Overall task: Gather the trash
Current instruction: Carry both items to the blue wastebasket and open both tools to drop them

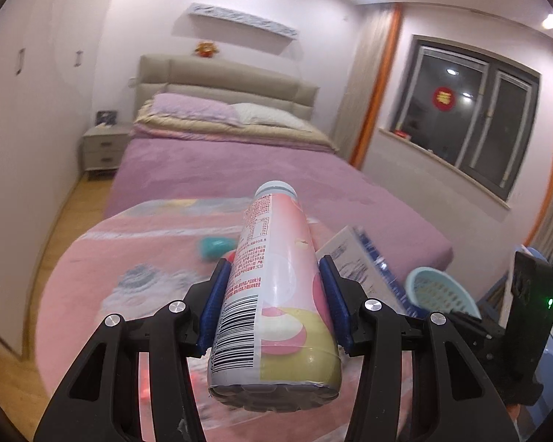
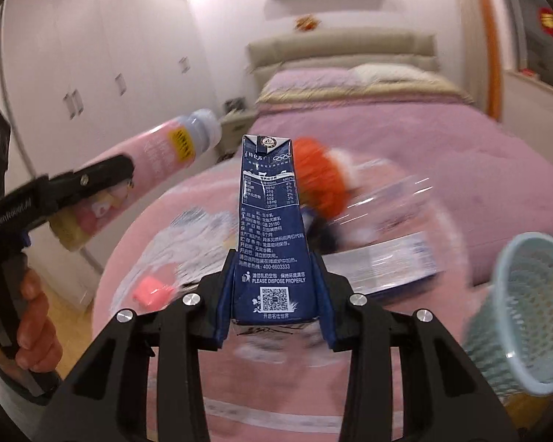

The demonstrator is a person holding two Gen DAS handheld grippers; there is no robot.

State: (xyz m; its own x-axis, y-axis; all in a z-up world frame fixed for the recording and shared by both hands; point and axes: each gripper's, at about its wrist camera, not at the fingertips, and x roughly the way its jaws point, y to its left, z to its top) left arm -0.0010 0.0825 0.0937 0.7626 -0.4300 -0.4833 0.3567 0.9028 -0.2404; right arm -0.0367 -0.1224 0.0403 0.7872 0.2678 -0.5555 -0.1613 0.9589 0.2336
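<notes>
My left gripper (image 1: pixel 274 287) is shut on a pink and yellow drink bottle (image 1: pixel 276 287), held above the round pink table (image 1: pixel 129 258); the bottle also shows in the right wrist view (image 2: pixel 155 162) at the left. My right gripper (image 2: pixel 274 276) is shut on a dark blue milk carton (image 2: pixel 271 235), held upright above the table. A light blue mesh basket (image 2: pixel 512 313) lies tilted at the table's right edge; it also shows in the left wrist view (image 1: pixel 442 291). A flat white and blue box (image 2: pixel 383 265) and a blurred orange and clear plastic item (image 2: pixel 324 180) lie on the table.
A small pink piece (image 2: pixel 151 291) lies on the table's left part, and a teal object (image 1: pixel 214 246) sits near its middle. A bed with a purple cover (image 1: pixel 239 162) stands behind the table. White wardrobes (image 2: pixel 92 55) line the left wall.
</notes>
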